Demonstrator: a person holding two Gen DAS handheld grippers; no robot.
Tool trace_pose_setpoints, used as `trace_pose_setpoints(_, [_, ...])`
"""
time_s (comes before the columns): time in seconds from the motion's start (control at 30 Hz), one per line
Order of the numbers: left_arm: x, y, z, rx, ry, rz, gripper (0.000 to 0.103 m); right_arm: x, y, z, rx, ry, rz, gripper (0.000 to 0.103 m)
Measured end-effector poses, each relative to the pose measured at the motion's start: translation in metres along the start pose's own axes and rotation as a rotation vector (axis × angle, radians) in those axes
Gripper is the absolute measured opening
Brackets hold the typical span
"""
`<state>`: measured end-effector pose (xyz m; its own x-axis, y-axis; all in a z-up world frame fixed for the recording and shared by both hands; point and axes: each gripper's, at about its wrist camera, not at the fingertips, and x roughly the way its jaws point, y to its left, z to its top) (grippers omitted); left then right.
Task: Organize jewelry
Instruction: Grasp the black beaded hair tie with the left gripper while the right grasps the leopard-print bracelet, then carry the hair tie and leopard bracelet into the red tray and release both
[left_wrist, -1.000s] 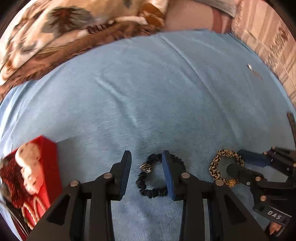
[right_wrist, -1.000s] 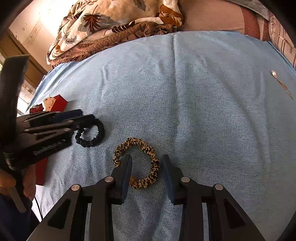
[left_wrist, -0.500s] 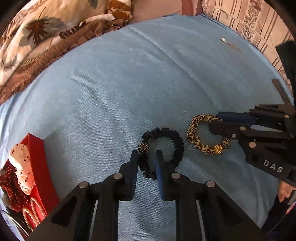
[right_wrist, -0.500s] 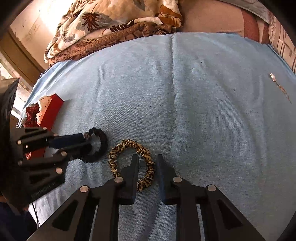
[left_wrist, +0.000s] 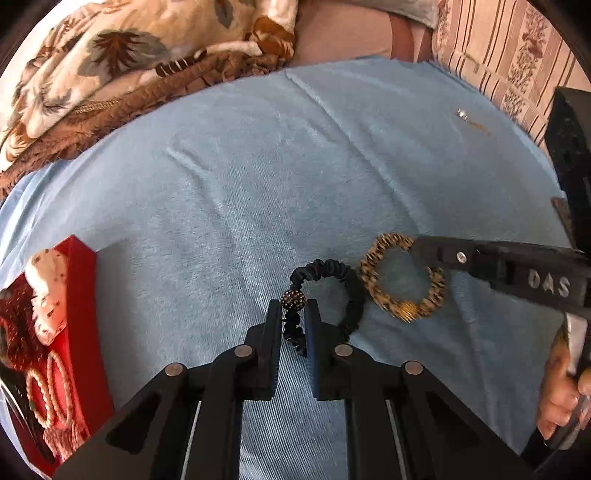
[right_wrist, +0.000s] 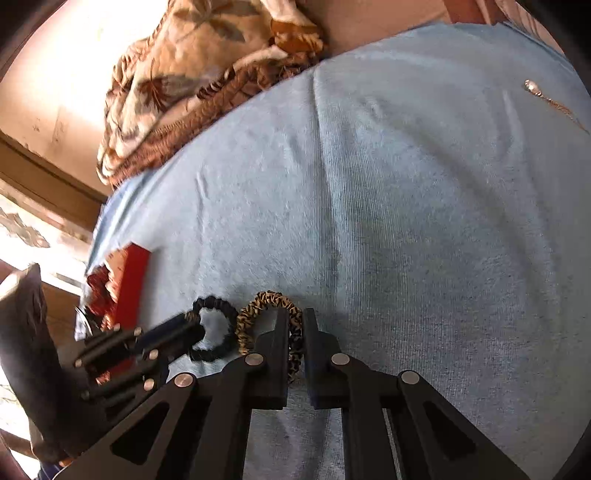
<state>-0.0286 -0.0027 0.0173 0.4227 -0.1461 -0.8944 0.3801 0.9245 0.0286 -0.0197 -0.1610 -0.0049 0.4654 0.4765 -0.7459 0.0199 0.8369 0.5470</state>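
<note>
The left tongs (left_wrist: 291, 314) are pinching the black bracelet (left_wrist: 332, 269) right next to its dark sparkly bead (left_wrist: 293, 300). The right tongs (right_wrist: 295, 325) are pinching the leopard-spotted bracelet (right_wrist: 258, 306) on its right side. Both bracelets lie on a light blue cloth (left_wrist: 258, 166) and touch each other, so each one is right in the way of the other. In the left view, the right tongs (left_wrist: 417, 245) reach in from the right, and a hand (left_wrist: 557, 391) holds the grip low at the edge. A red box (left_wrist: 79, 280) sits at the left, well apart from the bracelets, with bead rings and red and white things inside. A thin gold chain (left_wrist: 474, 122) lies far off near the top right of the cloth. A flowered blanket (left_wrist: 110, 55) is bunched up behind the cloth.
</note>
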Motion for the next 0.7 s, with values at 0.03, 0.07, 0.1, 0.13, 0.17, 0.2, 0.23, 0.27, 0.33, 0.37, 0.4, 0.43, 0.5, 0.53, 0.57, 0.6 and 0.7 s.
trace_pose_setpoints(0.03, [-0.007, -0.001, -0.001, -0.001, -0.011, -0.003, 0.012, -0.004, 0.001, 0.001, 0.000, -0.015, 0.013, 0.008])
trace_pose_setpoints(0.07, [-0.014, -0.001, -0.003, -0.003, -0.023, -0.007, 0.012, -0.007, 0.003, 0.001, -0.002, -0.026, 0.023, 0.008])
trace_pose_setpoints(0.1, [-0.020, 0.000, -0.004, -0.006, -0.034, -0.012, 0.012, -0.011, 0.005, 0.002, -0.008, -0.041, 0.031, 0.008])
trace_pose_setpoints(0.13, [-0.030, 0.000, -0.007, -0.011, -0.051, -0.019, 0.012, -0.014, 0.006, 0.001, -0.013, -0.053, 0.035, 0.008])
trace_pose_setpoints(0.17, [-0.038, 0.000, -0.009, -0.018, -0.065, -0.022, 0.012, -0.017, 0.008, 0.002, -0.015, -0.063, 0.043, 0.008])
trace_pose_setpoints(0.2, [-0.046, 0.002, -0.012, -0.026, -0.077, -0.025, 0.012, -0.020, 0.009, 0.002, -0.015, -0.073, 0.053, 0.008])
trace_pose_setpoints(0.23, [-0.057, 0.003, -0.015, -0.041, -0.095, -0.033, 0.012, -0.022, 0.010, 0.002, -0.016, -0.080, 0.057, 0.008])
trace_pose_setpoints(0.27, [-0.064, 0.005, -0.018, -0.054, -0.106, -0.039, 0.012, -0.025, 0.011, 0.001, -0.018, -0.088, 0.061, 0.008])
trace_pose_setpoints(0.33, [-0.080, 0.011, -0.026, -0.087, -0.134, -0.049, 0.012, -0.029, 0.013, -0.001, -0.024, -0.099, 0.063, 0.008])
trace_pose_setpoints(0.37, [-0.087, 0.014, -0.031, -0.106, -0.147, -0.052, 0.012, -0.031, 0.014, -0.003, -0.027, -0.104, 0.057, 0.008])
trace_pose_setpoints(0.4, [-0.092, 0.017, -0.034, -0.117, -0.153, -0.050, 0.012, -0.033, 0.015, -0.005, -0.030, -0.108, 0.052, 0.008])
trace_pose_setpoints(0.43, [-0.097, 0.021, -0.038, -0.134, -0.157, -0.046, 0.012, -0.035, 0.015, -0.007, -0.034, -0.112, 0.048, 0.008])
trace_pose_setpoints(0.5, [-0.108, 0.030, -0.044, -0.154, -0.163, -0.047, 0.012, -0.040, 0.019, -0.014, -0.060, -0.125, 0.022, 0.008])
trace_pose_setpoints(0.53, [-0.116, 0.036, -0.048, -0.158, -0.175, -0.036, 0.012, -0.042, 0.023, -0.018, -0.079, -0.135, 0.001, 0.008])
trace_pose_setpoints(0.57, [-0.122, 0.040, -0.051, -0.161, -0.186, -0.025, 0.012, -0.044, 0.025, -0.021, -0.092, -0.142, -0.012, 0.008])
trace_pose_setpoints(0.6, [-0.127, 0.045, -0.054, -0.167, -0.195, -0.016, 0.012, -0.047, 0.027, -0.025, -0.105, -0.152, -0.023, 0.008])
trace_pose_setpoints(0.7, [-0.147, 0.066, -0.065, -0.202, -0.231, 0.001, 0.012, -0.056, 0.034, -0.039, -0.139, -0.189, -0.067, 0.008])
